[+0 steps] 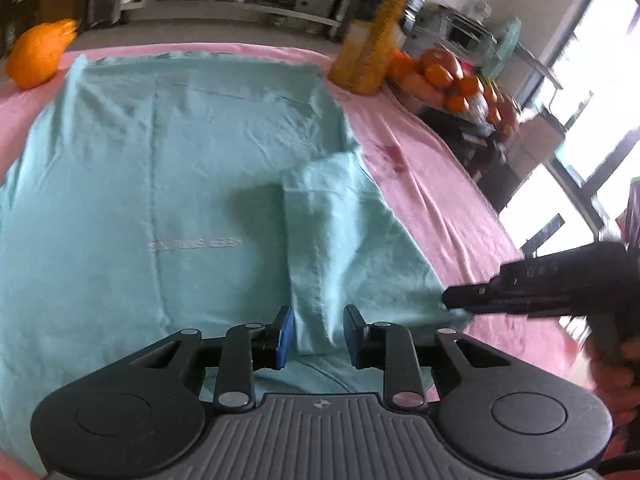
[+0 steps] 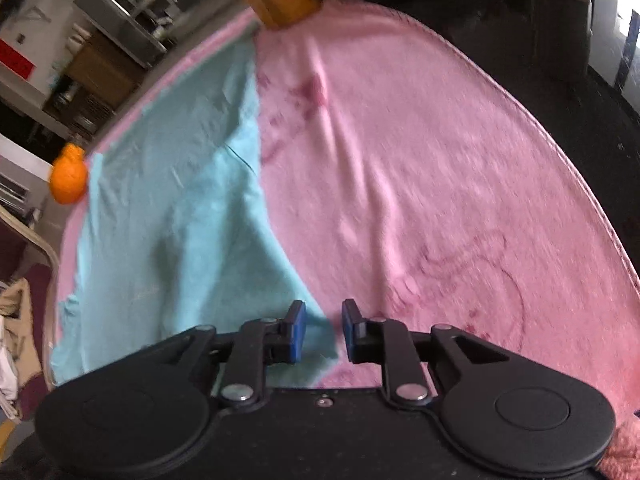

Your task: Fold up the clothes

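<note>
Here, a creased teal shirt (image 1: pixel 160 168) on pink cloth (image 1: pixel 432 184), sleeve folded inward, between both tools' parted fingers.

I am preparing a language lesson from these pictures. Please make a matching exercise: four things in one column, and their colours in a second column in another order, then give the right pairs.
Things:
1. shirt
2. blanket
3. lone fruit at the blanket's far corner
4. pads of the left gripper

Colours:
A. orange
B. blue
C. light teal
D. pink

Pairs: 1-C, 2-D, 3-A, 4-B
</note>
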The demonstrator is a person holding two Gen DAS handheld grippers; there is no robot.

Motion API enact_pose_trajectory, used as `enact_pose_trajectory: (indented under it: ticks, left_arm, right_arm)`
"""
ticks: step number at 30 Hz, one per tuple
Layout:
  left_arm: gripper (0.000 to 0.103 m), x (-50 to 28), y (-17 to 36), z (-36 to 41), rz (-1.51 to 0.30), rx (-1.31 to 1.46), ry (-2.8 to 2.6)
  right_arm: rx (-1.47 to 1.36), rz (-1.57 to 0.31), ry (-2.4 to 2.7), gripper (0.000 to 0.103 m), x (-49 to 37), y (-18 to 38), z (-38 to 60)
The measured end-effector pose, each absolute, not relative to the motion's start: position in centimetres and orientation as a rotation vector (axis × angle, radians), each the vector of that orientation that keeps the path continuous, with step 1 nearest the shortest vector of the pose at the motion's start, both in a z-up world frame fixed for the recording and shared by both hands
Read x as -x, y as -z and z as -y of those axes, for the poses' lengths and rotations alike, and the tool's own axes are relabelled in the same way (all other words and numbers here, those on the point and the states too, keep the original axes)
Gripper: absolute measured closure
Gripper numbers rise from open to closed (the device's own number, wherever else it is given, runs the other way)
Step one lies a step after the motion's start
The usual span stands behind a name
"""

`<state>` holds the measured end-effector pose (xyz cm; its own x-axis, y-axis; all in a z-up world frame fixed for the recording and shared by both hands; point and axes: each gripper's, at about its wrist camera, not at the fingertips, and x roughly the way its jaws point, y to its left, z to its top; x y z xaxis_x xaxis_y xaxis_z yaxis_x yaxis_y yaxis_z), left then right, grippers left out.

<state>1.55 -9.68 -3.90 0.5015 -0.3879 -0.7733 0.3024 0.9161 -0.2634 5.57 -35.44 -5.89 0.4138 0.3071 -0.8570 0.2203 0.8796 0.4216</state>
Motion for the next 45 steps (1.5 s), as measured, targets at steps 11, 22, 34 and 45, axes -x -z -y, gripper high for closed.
enact_pose_trajectory:
  ticks: [11, 22, 34, 45]
  left_arm:
    - [0.081, -1.1, 4.3, 11.1, -0.936, -0.05, 0.433]
    - [0.068, -0.4, -3.3, 4.0, -0.967, 0.044, 0.286]
    - [0.073, -2.8, 0.6, -1.7, -1.017, 0.001, 0.074]
    - [0.069, -3.8, 1.7, -0.9, -1.041, -0.02, 0.088]
  right_arm:
    - [-0.241, -1.126, -0.038, 0.097, -3.2, 5.0, 31.9]
    - [-0.331, -0.983, -0.048, 0.087, -2.9, -3.5, 32.6]
    - [-0.434, -0.948, -0.178, 0.084, -12.2, -1.8, 30.0]
    - [-0.412, -1.015, -0.063, 0.092, -17.3, 5.1, 28.4]
